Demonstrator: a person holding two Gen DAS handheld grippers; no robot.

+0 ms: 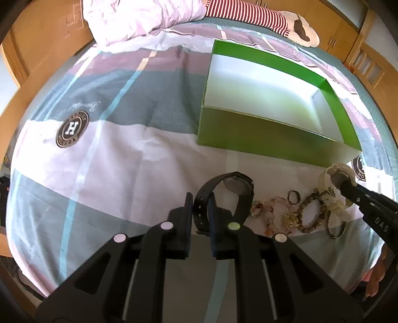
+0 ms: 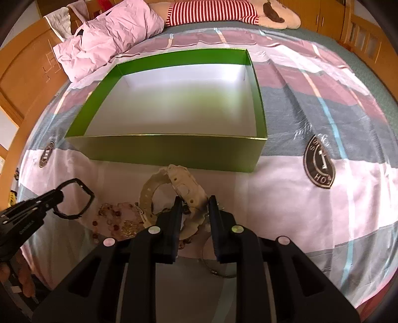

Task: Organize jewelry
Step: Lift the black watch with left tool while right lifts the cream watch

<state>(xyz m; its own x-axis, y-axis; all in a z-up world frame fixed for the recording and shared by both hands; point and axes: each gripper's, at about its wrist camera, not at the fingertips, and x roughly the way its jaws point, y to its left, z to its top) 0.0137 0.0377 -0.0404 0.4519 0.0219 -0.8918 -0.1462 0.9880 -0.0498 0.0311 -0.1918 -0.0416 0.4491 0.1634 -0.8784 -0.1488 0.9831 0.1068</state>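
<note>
My left gripper (image 1: 201,198) is shut on the strap of a black watch (image 1: 237,186) and holds it above the bedsheet; the pair also shows in the right wrist view (image 2: 74,196). My right gripper (image 2: 192,201) is shut on a cream white watch (image 2: 185,185), seen too in the left wrist view (image 1: 333,191). An open green box (image 1: 273,134) with a white inside lies on the bed beyond both grippers (image 2: 174,151). Beaded bracelets (image 1: 308,211), a gold piece (image 1: 292,218) and a small dark ring (image 1: 294,197) lie between the grippers.
A metal bangle (image 2: 219,263) lies under my right gripper. A pink crumpled quilt (image 2: 109,32) and a striped plush toy (image 2: 223,12) lie at the far end of the bed. Wooden furniture (image 1: 37,49) surrounds the bed. The person's hand (image 1: 375,280) shows at right.
</note>
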